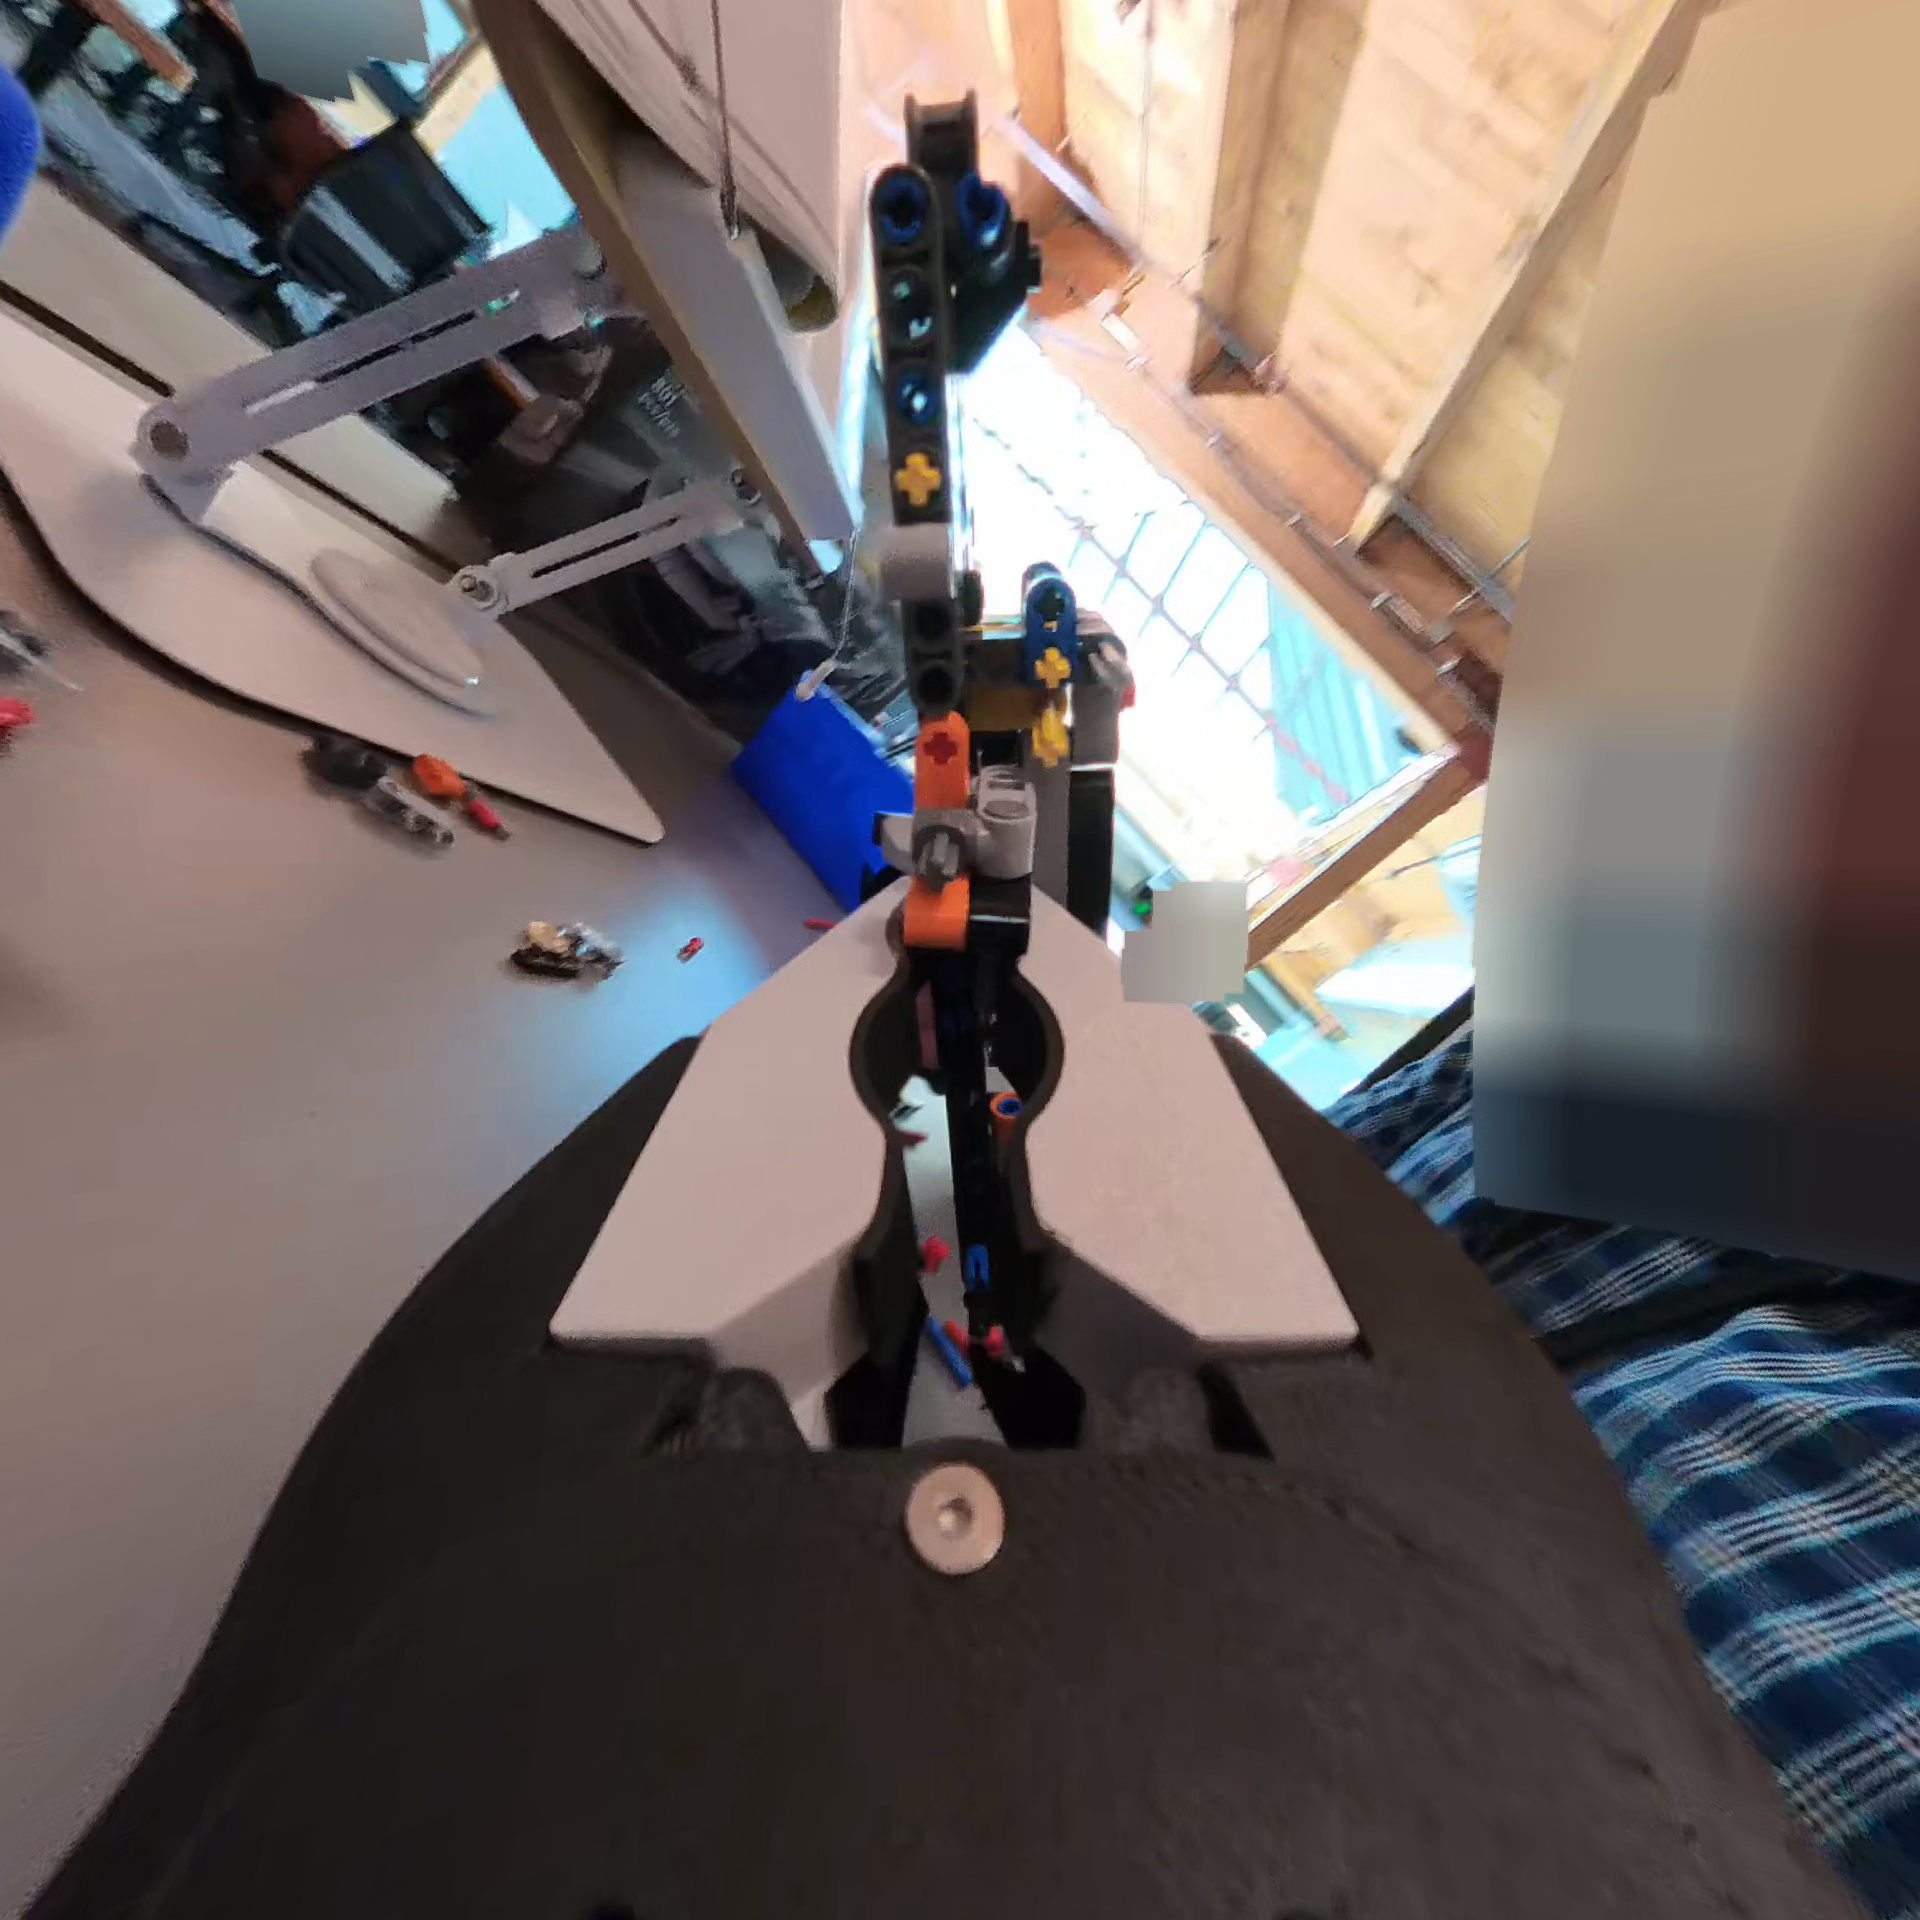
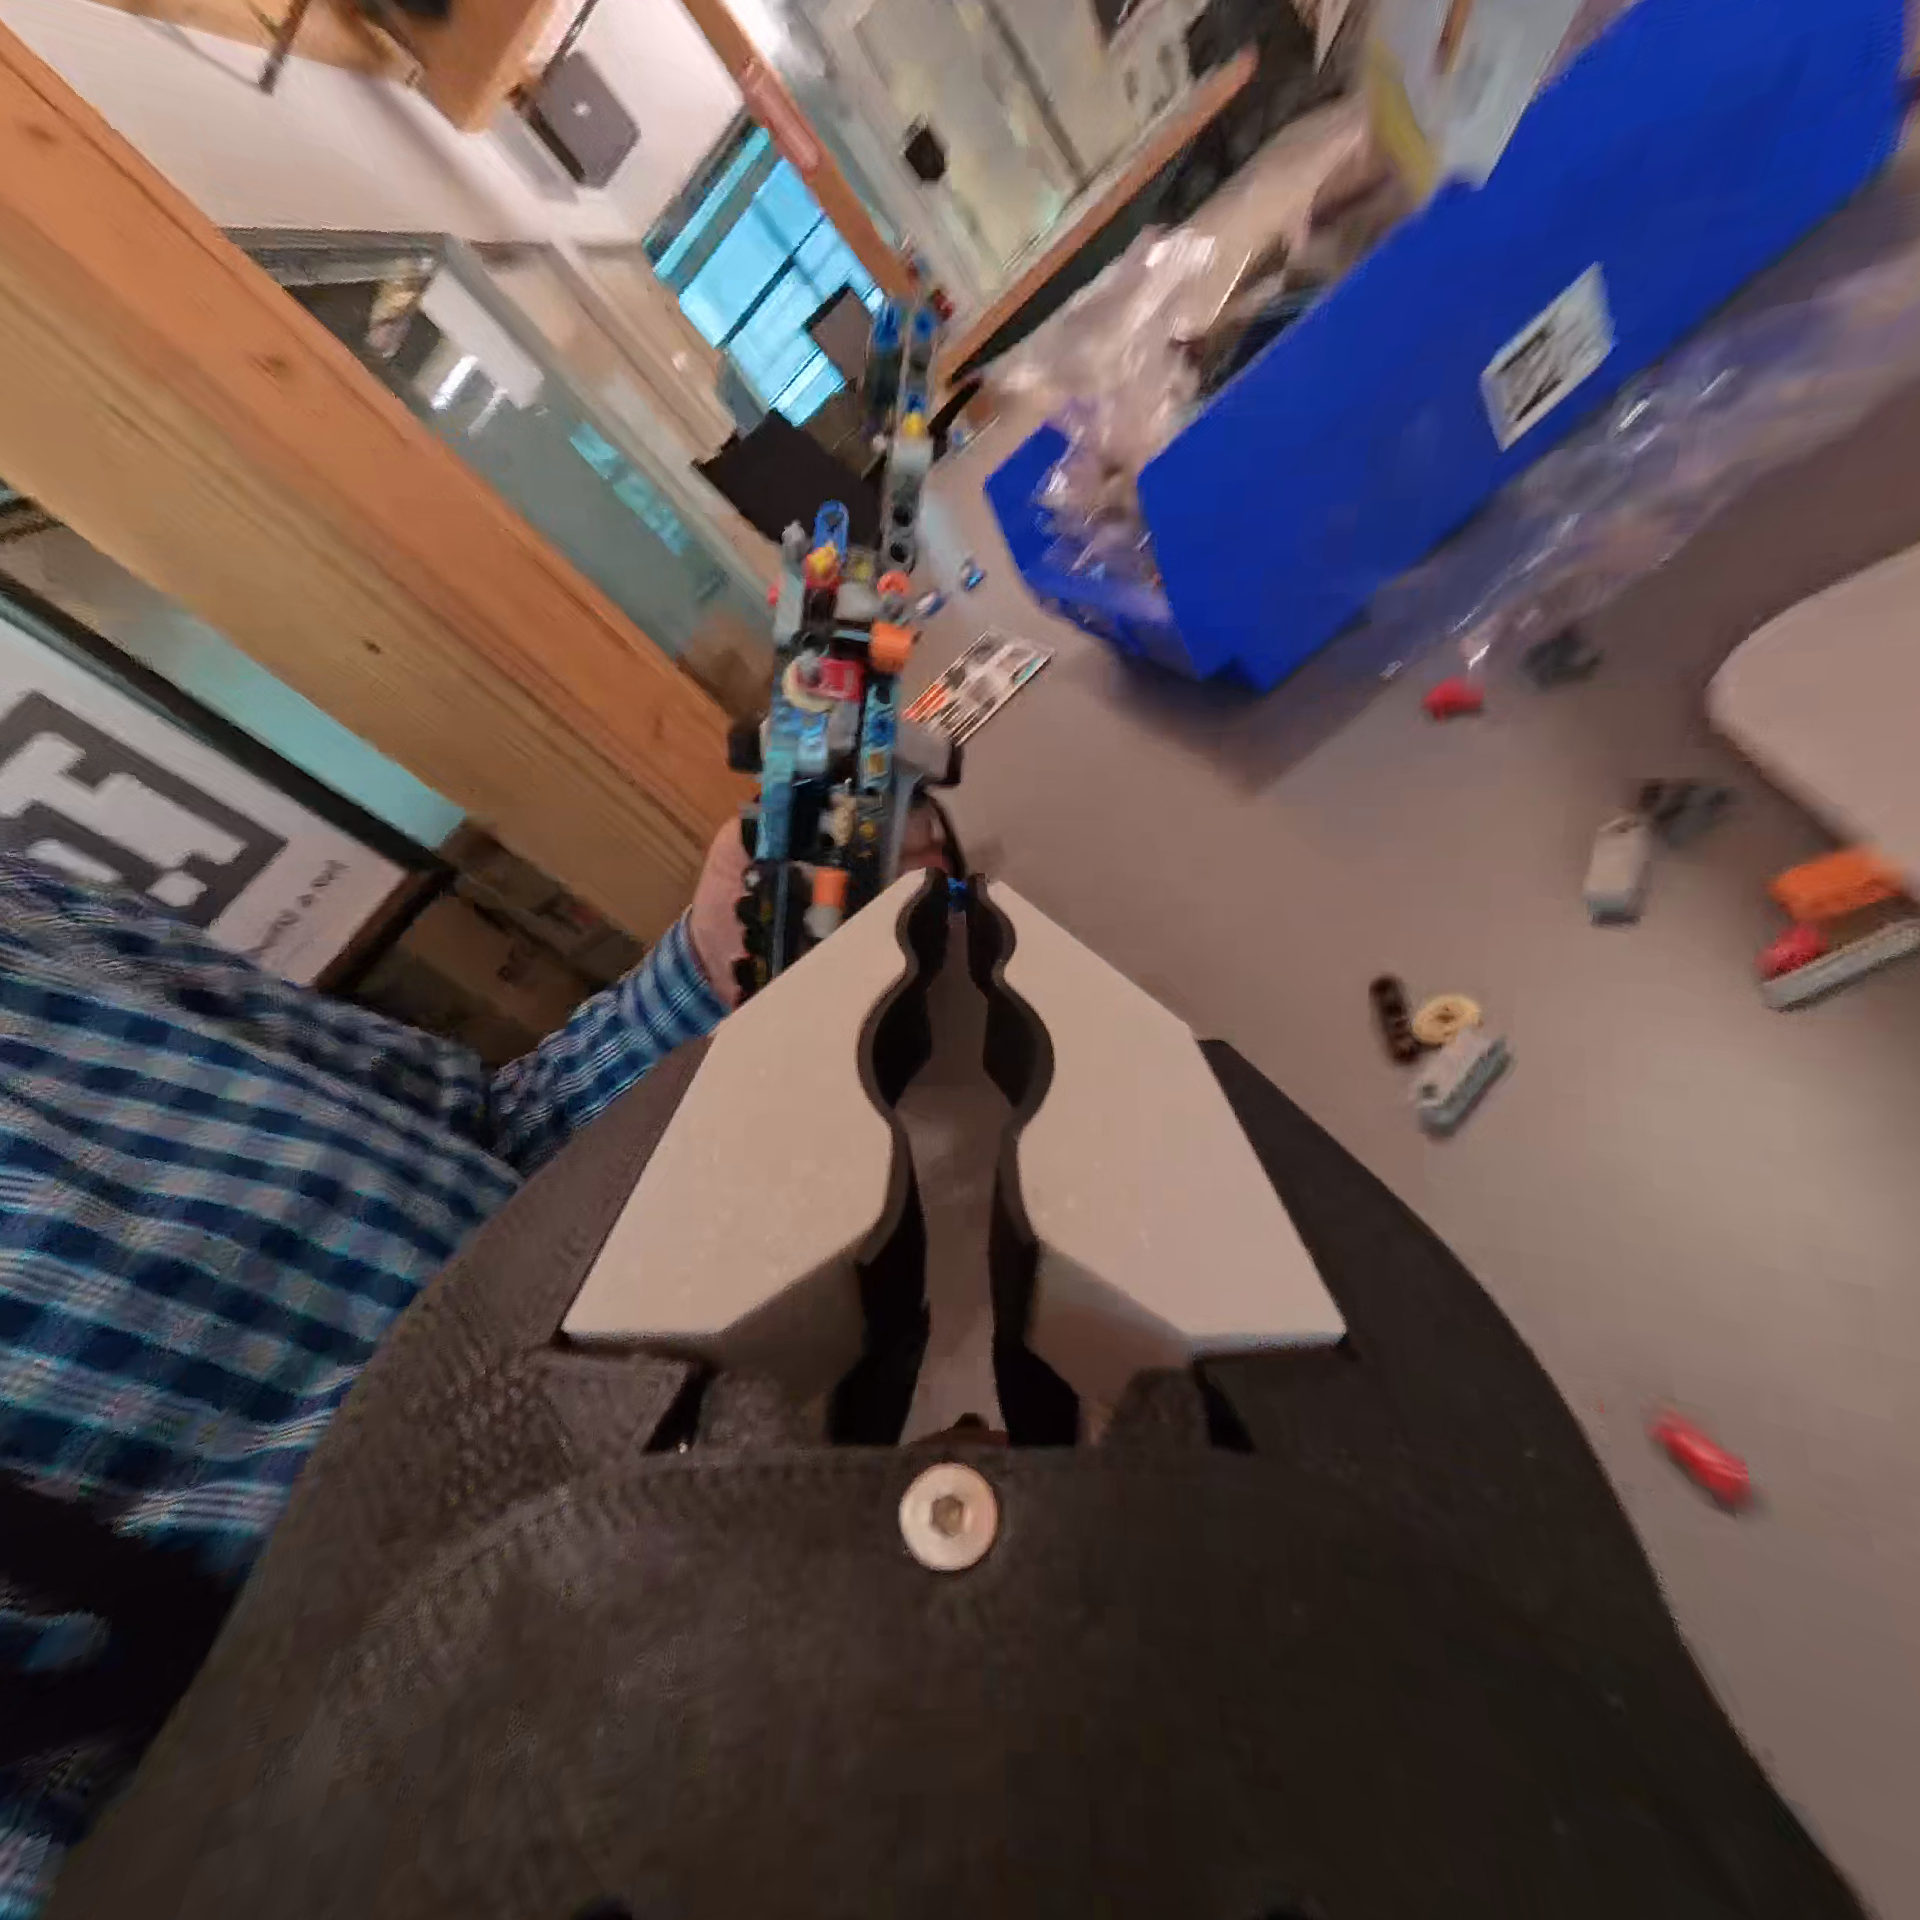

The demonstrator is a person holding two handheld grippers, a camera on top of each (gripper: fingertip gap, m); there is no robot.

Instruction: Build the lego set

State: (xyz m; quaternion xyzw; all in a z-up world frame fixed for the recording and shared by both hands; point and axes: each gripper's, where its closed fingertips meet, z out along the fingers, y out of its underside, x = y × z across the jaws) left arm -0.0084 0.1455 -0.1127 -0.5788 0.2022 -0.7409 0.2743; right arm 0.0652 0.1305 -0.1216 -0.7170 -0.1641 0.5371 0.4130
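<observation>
My left gripper [image 1: 961, 914] is shut on the lego assembly [image 1: 920, 436], a long black beam with blue pins, yellow axles, a grey connector and an orange piece [image 1: 940, 831]. It holds the assembly up in the air, pointing away from the camera. In the right wrist view the same assembly [image 2: 831, 727] stands just beyond my right gripper [image 2: 958, 894], with a hand [image 2: 712, 914] behind its lower end. The right jaws are closed on a small blue pin [image 2: 961, 885] at the tips, close to the assembly's lower right side.
A blue bin [image 2: 1351, 468] with clear plastic bags stands at the back of the grey table [image 2: 1247, 935]. Loose pieces [image 2: 1444, 1049] and a printed sheet [image 2: 977, 675] lie on it. A white lamp base [image 1: 395, 623] and more pieces [image 1: 405, 800] lie left. A plaid sleeve [image 2: 208, 1143] is close. My right fingertips sit around 9 cm from my left ones.
</observation>
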